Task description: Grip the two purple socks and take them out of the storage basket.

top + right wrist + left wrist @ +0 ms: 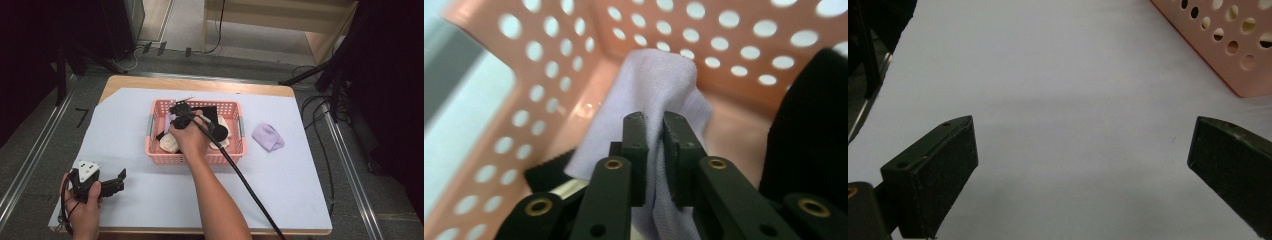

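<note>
Black jaws of the right gripper [654,145] rise closest to the lens in the right gripper view, pressed together on a fold of a lilac sock [659,95]. Cloth bunches up between the pads and hangs down on both sides of them. That pinched sock sits inside the pink basket [549,85], near a corner where two perforated walls meet. To one side of it, a black sock [809,135] crowds close against the jaws, and a dark ribbed cuff [549,172] lies low on the other side, just beside the lilac cloth.

From the high view, the right gripper [176,111] reaches into the far left part of the basket [165,157], with the person's right hand [190,137] and forearm laid over the near rim and covering much of what is inside. Cream socks [167,144] and more black cloth show around the hand. A thick black cable [245,180] trails from the gripper back across the table's pale sheet [300,175].

Outside the basket, to its right, a second lilac sock [268,136] lies bundled on the sheet, well apart from the grip.

Over at the near left corner, the left gripper [117,181] rests in the left hand [82,205], its jaws spread wide with nothing between them, above bare sheet [1063,100], with a corner of the basket [1228,55] nearby.
</note>
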A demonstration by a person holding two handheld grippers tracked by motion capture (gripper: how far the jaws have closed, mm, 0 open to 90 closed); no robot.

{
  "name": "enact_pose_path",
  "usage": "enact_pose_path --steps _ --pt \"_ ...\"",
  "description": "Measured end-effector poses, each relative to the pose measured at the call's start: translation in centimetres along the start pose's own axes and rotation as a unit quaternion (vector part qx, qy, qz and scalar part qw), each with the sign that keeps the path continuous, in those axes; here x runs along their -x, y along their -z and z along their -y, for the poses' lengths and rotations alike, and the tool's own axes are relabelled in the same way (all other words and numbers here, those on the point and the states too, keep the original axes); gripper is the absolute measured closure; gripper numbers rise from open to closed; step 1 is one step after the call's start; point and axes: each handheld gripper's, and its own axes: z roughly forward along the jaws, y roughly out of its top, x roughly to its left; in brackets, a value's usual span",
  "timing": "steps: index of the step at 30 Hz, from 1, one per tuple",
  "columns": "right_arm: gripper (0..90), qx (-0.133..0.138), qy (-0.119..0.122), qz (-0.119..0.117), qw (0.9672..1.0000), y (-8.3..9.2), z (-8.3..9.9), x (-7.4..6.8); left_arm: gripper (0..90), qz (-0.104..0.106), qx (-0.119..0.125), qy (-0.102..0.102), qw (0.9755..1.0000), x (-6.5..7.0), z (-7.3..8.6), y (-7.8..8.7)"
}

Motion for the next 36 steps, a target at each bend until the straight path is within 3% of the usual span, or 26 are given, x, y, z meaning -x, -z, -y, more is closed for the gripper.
enact_pose_path --steps 7,10,11,14,17,21,25,29,36 --pt "84.0 0.059 0.005 -0.02 0.998 1.8 -0.2 -0.2 0.5 -0.001 -0.001 -0.002 1.0 0.0 0.0 0.0" --pt "84.0 0.09 0.005 -0.026 0.9956 2.7 -0.3 -0.1 0.5 -0.004 -0.001 -0.004 1.0 0.1 0.0 0.0" --pt "84.0 0.112 0.01 -0.032 0.9932 3.5 -0.4 -0.1 0.5 -0.005 -0.002 -0.003 1.0 0.1 0.0 0.0" --pt "84.0 0.123 0.014 -0.032 0.9918 4.0 -0.4 -0.1 0.5 -0.005 -0.002 -0.004 1.0 0.2 0.0 0.0" --pt "84.0 0.156 0.028 -0.035 0.9867 5.3 -0.4 0.0 0.5 -0.005 -0.001 -0.003 1.0 0.2 0.0 0.0" --pt "83.9 0.179 0.033 -0.045 0.9823 6.1 -0.4 0.1 0.5 -0.005 0.0 -0.003 1.0 0.2 0.0 0.0" --pt "84.0 0.209 0.039 -0.039 0.9763 7.2 -0.3 0.8 0.5 -0.005 0.0 -0.004 1.0 0.2 0.0 0.0" --pt "84.0 0.22 0.038 -0.037 0.974 7.7 -0.2 1.2 0.5 -0.006 -0.001 -0.007 1.0 0.2 0.0 0.0" --pt "84.0 0.255 0.046 -0.035 0.9651 9.1 0.0 1.9 0.5 -0.006 0.0 -0.005 1.0 0.2 0.0 -0.1"
